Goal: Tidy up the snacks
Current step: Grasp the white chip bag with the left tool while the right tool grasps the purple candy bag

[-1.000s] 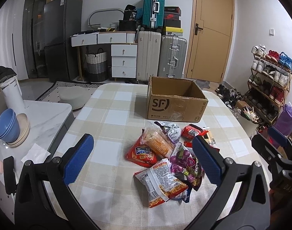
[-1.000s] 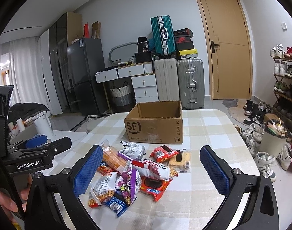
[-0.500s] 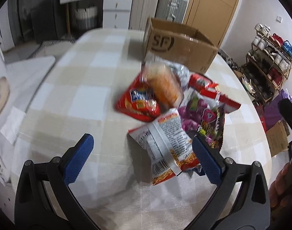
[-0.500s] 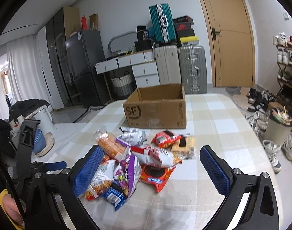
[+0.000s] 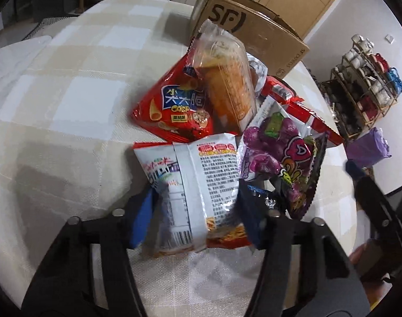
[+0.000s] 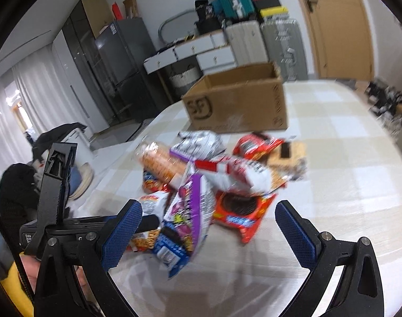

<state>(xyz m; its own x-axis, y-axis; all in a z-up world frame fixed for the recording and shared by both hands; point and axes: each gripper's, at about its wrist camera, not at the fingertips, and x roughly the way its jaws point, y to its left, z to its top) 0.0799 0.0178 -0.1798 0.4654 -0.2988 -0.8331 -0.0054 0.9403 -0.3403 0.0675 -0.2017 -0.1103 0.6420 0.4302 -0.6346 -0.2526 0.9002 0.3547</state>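
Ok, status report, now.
Left gripper jaws closing around white noodle-snack packet, grip unconfirmed. Right gripper open, empty. Brown cardboard box beyond snack pile, path unobstructed.

The snack packs are glossy plastic film: a crinkled white bag (image 5: 198, 185), a shiny red bag (image 5: 174, 108), a clear wrapper (image 5: 224, 79) over orange biscuits, a purple bag (image 5: 283, 158). The box (image 5: 253, 34) is matt brown cardboard (tape shines on its side). The tablecloth (image 5: 76, 100) looks like matt woven cloth. The gripper pads (image 6: 121, 232) are blue, finely textured rubber or plastic on black matt plastic frames.
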